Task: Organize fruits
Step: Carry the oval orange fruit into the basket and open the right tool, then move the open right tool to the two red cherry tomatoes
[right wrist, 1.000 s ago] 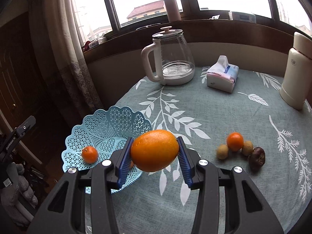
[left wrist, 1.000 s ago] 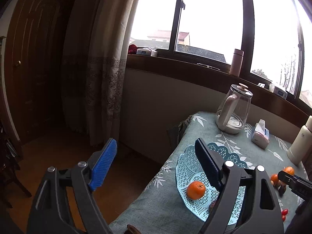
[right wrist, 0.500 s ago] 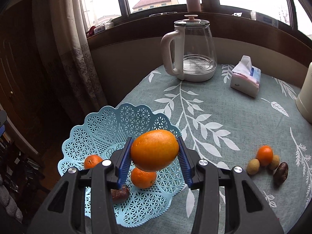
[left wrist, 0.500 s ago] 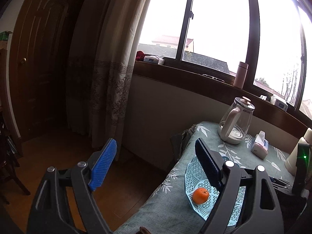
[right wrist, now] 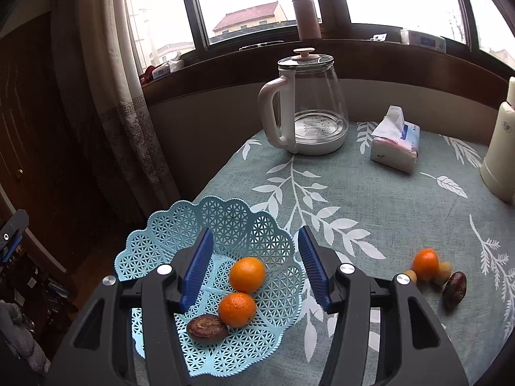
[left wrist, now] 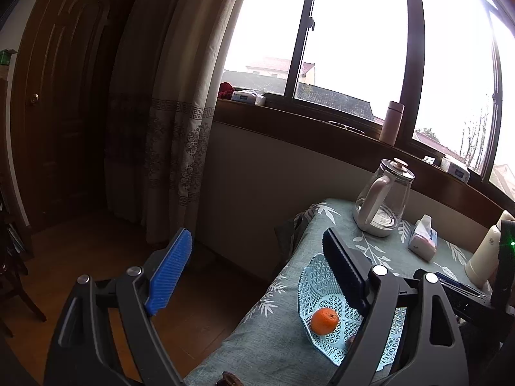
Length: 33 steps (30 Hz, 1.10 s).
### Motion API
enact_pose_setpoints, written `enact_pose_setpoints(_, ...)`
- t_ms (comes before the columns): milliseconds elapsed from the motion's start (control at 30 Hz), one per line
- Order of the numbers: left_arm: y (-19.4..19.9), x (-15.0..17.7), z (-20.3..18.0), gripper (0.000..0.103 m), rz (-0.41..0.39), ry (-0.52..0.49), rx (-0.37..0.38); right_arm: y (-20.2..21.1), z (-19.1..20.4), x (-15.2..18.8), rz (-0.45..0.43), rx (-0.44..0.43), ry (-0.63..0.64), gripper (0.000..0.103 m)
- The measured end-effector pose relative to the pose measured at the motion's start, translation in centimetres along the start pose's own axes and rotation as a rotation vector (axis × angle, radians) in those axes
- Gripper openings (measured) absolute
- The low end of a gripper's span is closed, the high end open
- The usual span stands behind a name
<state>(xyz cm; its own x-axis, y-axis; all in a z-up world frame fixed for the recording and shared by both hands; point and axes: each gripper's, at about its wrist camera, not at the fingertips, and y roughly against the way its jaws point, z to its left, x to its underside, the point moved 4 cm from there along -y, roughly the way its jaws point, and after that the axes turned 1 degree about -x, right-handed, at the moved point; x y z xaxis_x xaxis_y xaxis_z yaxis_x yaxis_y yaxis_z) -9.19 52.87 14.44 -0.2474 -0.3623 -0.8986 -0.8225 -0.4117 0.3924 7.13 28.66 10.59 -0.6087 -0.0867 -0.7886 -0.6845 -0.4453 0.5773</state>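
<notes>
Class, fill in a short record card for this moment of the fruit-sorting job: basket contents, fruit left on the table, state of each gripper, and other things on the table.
Basket: two oranges, one dark brown fruit
Loose fruit: one orange, two small tan fruits, one dark fruit, clustered on the tablecloth
Right gripper: open, above the basket, holding nothing
Left gripper: open, holding nothing
Other things: kettle, tissue pack

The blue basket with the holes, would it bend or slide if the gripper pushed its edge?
The blue basket looks like thin lattice plastic, so its scalloped rim would probably flex a little. It seems light, holding only two oranges and a dark fruit, so a push would likely slide it on the tablecloth rather than tip it.
</notes>
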Motion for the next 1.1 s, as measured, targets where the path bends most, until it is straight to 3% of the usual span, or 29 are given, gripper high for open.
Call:
enact_pose_setpoints(133, 0.2, 0.0, -0.3, 0.097, -0.009, 0.002, 0.007, 1.6, -0.9, -0.4, -0.042, 0.001, -0.035, 0.063)
enact_pose_setpoints(433, 0.3, 0.2, -0.7, 0.100, 0.002, 0.026, 0.044, 5.2, -3.5, -1.3, -0.143, 0.016, -0.122, 0.085)
enact_pose_setpoints(1100, 0.6, 0.6, -2.3, 0.100, 0.014, 0.007, 0.095, 11.4, -14.3, -1.7, -0.243, 0.210, -0.222, 0.085)
